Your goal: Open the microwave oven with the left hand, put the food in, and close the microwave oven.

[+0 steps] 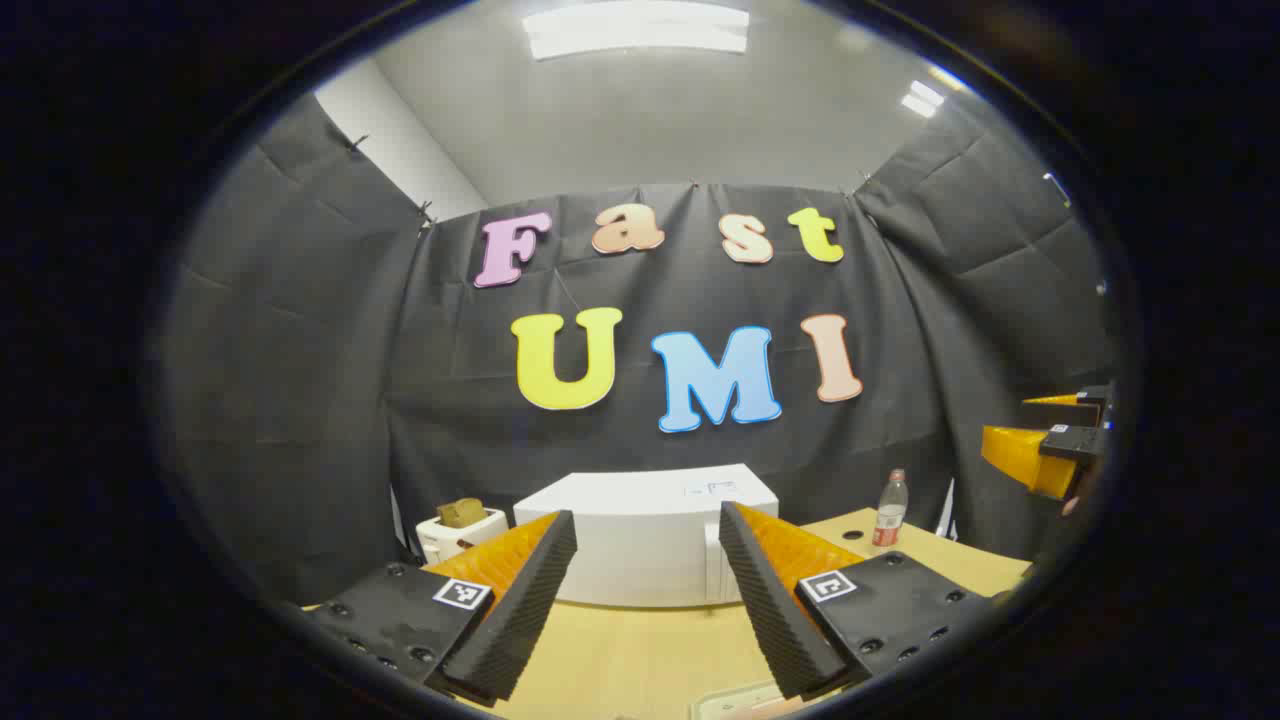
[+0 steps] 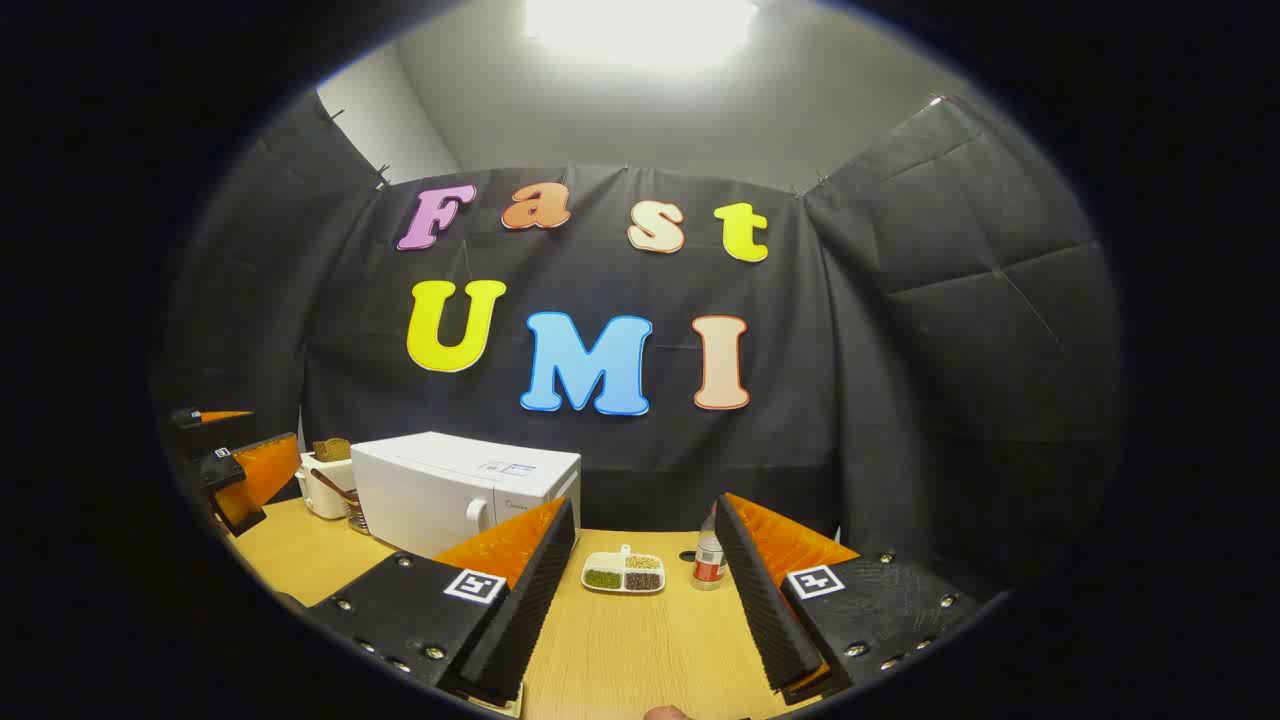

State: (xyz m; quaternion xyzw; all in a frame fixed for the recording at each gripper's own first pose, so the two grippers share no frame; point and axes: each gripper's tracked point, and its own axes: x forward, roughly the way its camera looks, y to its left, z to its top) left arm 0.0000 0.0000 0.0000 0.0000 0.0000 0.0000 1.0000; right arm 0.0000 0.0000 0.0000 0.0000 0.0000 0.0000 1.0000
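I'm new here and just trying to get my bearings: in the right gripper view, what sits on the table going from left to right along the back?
Toaster → microwave → divided dish → bottle.

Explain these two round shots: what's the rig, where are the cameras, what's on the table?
No robot arm: a person holds a two-finger gripper in each hand, with a fisheye camera on each looking along its fingers. In the left gripper view, the left gripper is open and empty, facing the closed white box-shaped microwave oven on the light wooden table. A white toaster holding bread stands left of it, a clear plastic bottle with red label right. The right gripper view shows the right gripper, open and empty, ahead of a white divided dish of grains.
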